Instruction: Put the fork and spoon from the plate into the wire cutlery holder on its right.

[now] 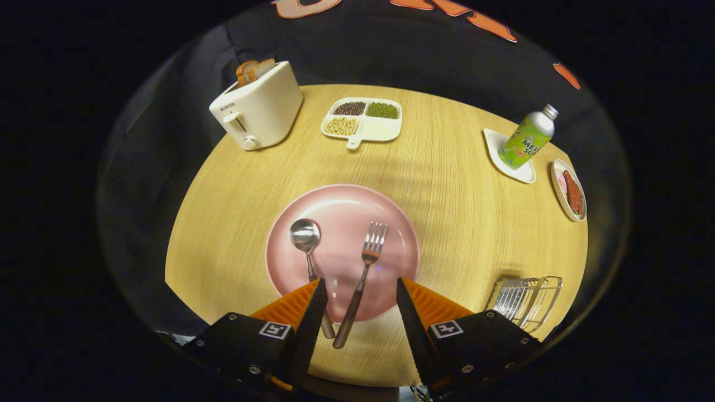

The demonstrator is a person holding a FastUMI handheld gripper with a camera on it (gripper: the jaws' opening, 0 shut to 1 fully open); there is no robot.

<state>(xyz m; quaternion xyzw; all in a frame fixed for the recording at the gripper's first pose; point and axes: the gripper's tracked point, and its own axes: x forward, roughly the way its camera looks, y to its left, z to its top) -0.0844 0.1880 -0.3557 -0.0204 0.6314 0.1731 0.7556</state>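
A pink plate lies on the round wooden table just ahead of my fingers. On it rest a metal spoon on the left and a metal fork on the right, both with dark handles pointing back toward me. My gripper is open and hovers above the plate's near rim. The fork's handle lies between the fingers; the spoon's handle runs under the left finger. The wire cutlery holder stands to the right of the plate, beside the right finger, and looks empty.
A white toaster with bread stands at the far left. A divided white dish of beans sits at the far middle. A green bottle on a white coaster and a small dish of food sit at the far right.
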